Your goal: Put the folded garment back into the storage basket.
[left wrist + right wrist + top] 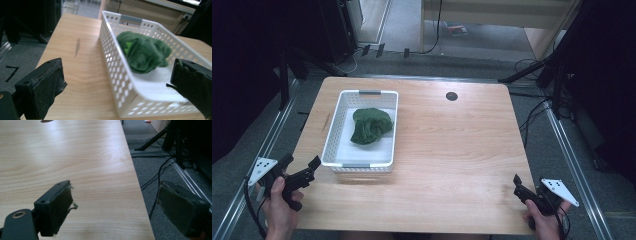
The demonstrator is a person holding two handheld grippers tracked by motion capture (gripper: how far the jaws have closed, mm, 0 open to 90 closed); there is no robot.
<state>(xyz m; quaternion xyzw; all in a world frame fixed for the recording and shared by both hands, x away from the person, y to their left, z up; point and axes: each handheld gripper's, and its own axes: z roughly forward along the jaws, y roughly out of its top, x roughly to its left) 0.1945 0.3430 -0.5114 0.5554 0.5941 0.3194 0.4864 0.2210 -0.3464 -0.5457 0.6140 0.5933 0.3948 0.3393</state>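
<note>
A crumpled green cloth (371,125) lies in the far half of a white perforated basket (333,134), which sits on the left part of a light wooden table (452,150). The left gripper (301,170) hovers just beside the basket's near left corner, jaws spread wide and empty. The right gripper (518,186) hangs at the table's near right edge, also wide and empty. Grey carpet, cables and dark stands surround the table.

green cloth (371,125) in basket (332,134), left tool (301,169) seemingly open
</note>
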